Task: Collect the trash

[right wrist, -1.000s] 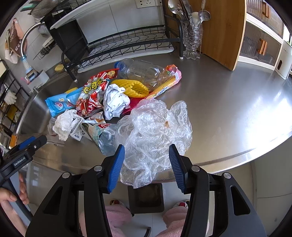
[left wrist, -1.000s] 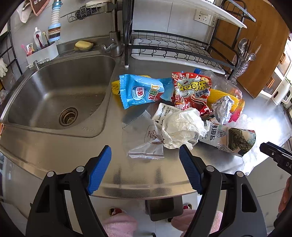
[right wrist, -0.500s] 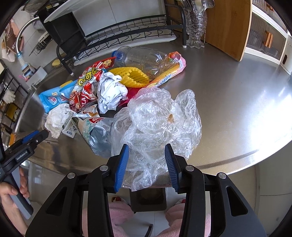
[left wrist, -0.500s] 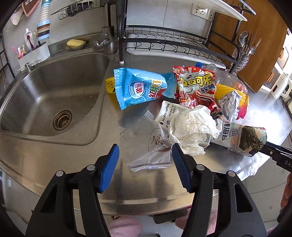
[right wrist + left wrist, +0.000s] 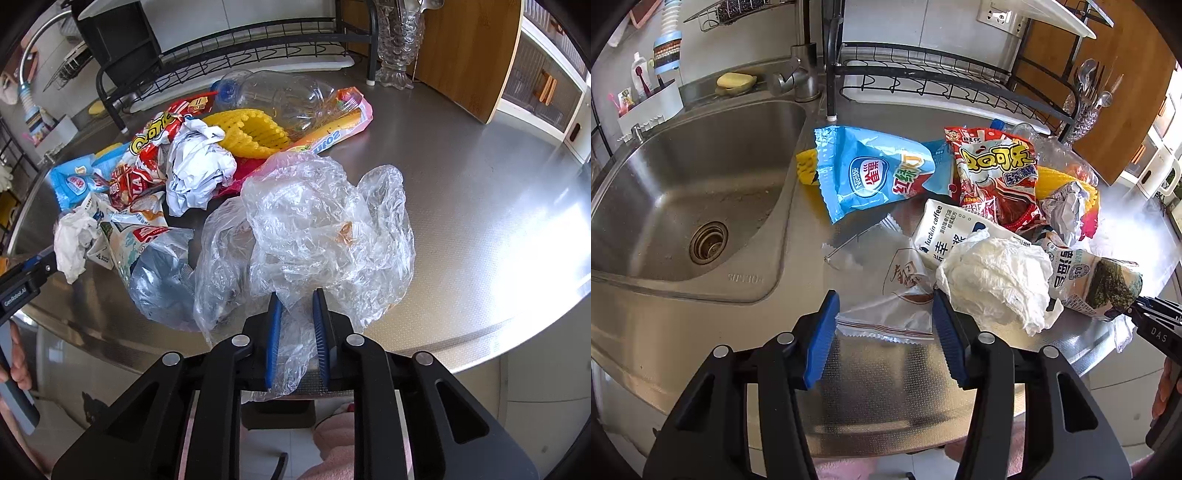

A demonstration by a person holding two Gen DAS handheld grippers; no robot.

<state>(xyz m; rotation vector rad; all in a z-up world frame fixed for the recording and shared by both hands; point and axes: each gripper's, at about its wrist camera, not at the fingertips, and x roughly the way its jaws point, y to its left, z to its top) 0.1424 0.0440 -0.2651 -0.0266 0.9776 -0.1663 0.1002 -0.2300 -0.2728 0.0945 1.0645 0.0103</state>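
At the tabletop's (image 5: 498, 206) front edge, your right gripper (image 5: 295, 332) jaws, spread a second ago, are closing on the clear plastic bag (image 5: 325, 229), while your left gripper (image 5: 884, 336) jaws narrow around the clear wrapper (image 5: 886, 306), starting collection.

Left gripper (image 5: 884, 312): angled steeply down, blue-padded jaws about half apart and closing, a thin wrapper edge lying between them, pads not yet pressing it. Right gripper (image 5: 296, 308): angled steeply down, jaws nearly together and closing, clear plastic film bunched between the pads. Fingers (image 5: 16, 360) of the left hand wrap its handle.
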